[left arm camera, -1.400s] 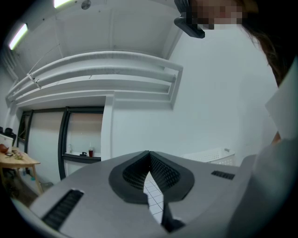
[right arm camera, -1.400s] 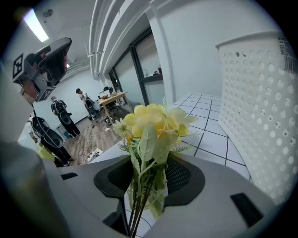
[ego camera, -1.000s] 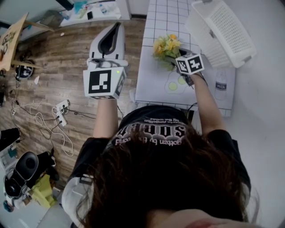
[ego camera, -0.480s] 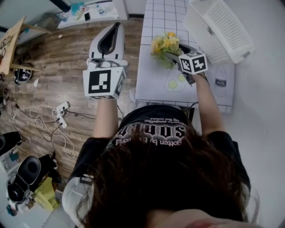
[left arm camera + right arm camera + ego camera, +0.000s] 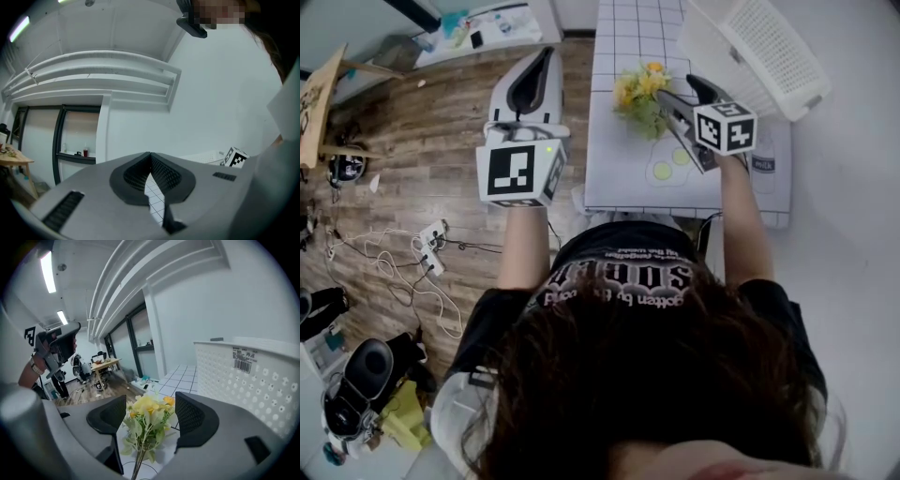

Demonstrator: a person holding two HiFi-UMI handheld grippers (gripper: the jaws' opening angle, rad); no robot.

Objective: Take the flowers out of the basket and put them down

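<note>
A bunch of yellow flowers [image 5: 637, 92] with green leaves lies on the white tiled table [image 5: 619, 187]. My right gripper [image 5: 682, 94] sits just right of it, jaws open. In the right gripper view the flowers [image 5: 146, 420] stand between the two dark pads [image 5: 194, 420], which do not press on them. The white basket [image 5: 759, 52] stands at the table's far right and shows as a perforated wall [image 5: 253, 380]. My left gripper [image 5: 546, 58] hangs over the wood floor left of the table, jaws shut and holding nothing. Its tips [image 5: 150, 155] meet.
A plastic bottle [image 5: 764, 164] lies near the table's right edge, below the basket. Two pale green round marks [image 5: 661, 172] are on the table by the right hand. Cables and a power strip [image 5: 427, 239] lie on the floor at left.
The right gripper's jaws have spread and it has pulled back to the right, off the flowers, which stay on the table. The left gripper has not moved.
</note>
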